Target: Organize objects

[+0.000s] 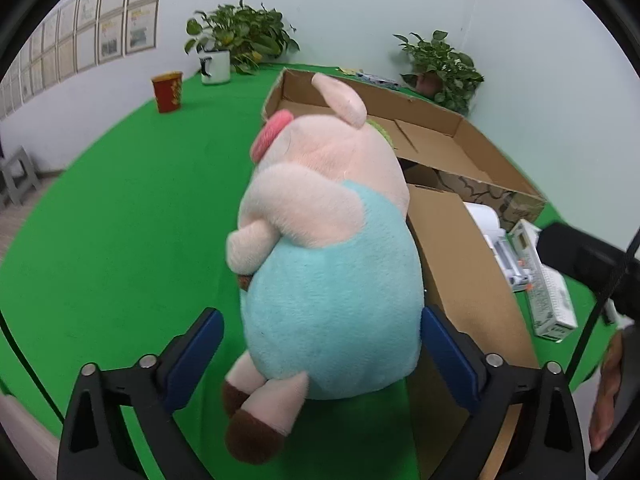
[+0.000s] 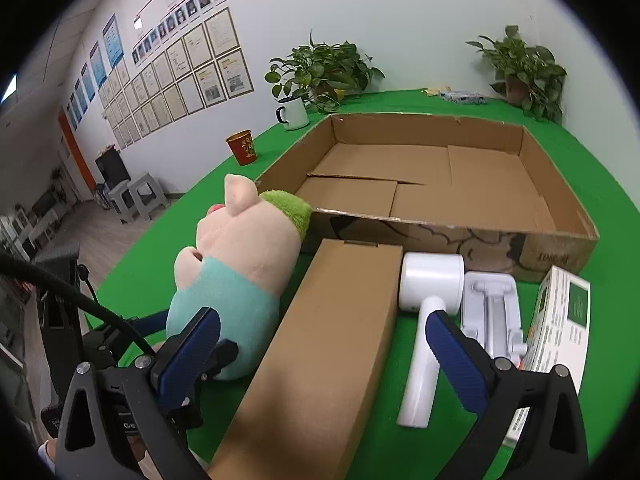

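Left gripper [image 1: 322,354] spread wide around plush pig [image 1: 328,264], not squeezing. Pig looks light, soft, squashy; take the belly. Right gripper [image 2: 324,344] gaping, empty, over long box [image 2: 320,344].

We hold our left gripper [image 1: 322,356] low with its blue-padded fingers [image 1: 442,354] spread wide; the right finger touches what sits between them, the left stands apart. Our right gripper [image 2: 320,354] also hangs with fingers [image 2: 452,354] parted and nothing clasped. Our bare right hand [image 1: 610,392] shows at the left view's edge.
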The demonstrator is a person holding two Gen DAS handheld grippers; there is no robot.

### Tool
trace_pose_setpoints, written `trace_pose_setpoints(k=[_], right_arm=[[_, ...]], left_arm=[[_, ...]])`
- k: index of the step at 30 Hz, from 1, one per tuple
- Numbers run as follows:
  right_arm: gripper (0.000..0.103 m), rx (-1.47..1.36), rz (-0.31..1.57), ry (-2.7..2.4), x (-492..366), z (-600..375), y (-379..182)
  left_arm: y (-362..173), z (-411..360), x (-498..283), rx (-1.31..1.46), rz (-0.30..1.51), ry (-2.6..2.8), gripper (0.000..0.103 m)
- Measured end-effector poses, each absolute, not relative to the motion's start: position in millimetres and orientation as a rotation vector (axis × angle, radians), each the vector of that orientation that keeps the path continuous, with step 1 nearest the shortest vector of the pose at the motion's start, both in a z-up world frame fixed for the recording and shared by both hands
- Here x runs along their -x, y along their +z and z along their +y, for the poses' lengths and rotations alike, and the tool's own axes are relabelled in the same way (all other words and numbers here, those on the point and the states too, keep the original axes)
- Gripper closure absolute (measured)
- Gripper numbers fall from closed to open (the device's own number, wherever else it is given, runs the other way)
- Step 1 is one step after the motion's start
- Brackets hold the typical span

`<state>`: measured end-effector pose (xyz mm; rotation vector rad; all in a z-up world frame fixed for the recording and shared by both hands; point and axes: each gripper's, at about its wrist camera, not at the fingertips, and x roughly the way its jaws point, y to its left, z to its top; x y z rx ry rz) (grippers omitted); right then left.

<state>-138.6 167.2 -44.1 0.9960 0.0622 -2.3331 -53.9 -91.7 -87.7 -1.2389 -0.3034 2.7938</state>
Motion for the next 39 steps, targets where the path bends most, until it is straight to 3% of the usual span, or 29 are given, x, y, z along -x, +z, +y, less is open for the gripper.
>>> trace_pose_setpoints(k=[12,26,35,39], right_arm=[[0.001,-0.953,0.206,-2.171,156.1,110.5,-26.6],[0.002,-1.324,0.028,-1.870,173.0,61.0,-71.2],[0.005,-1.342,0.123,-1.890,157.0,41.9,-69.6],[0.011,-1.319,0.146,-1.936,153.5,43.3,-71.9]], left_arm=[[-93.6,-99.9,50.5,1.184,-0.385,2.729,0.038],[-85.8,-142.1,14.0,1.224,-0.541,2.684,0.040],[-87.1,-147.3,20.7,1.219,-0.556,2.676,0.040],[-88.1,-148.6,23.0,1.221,-0.560,2.677,0.040]])
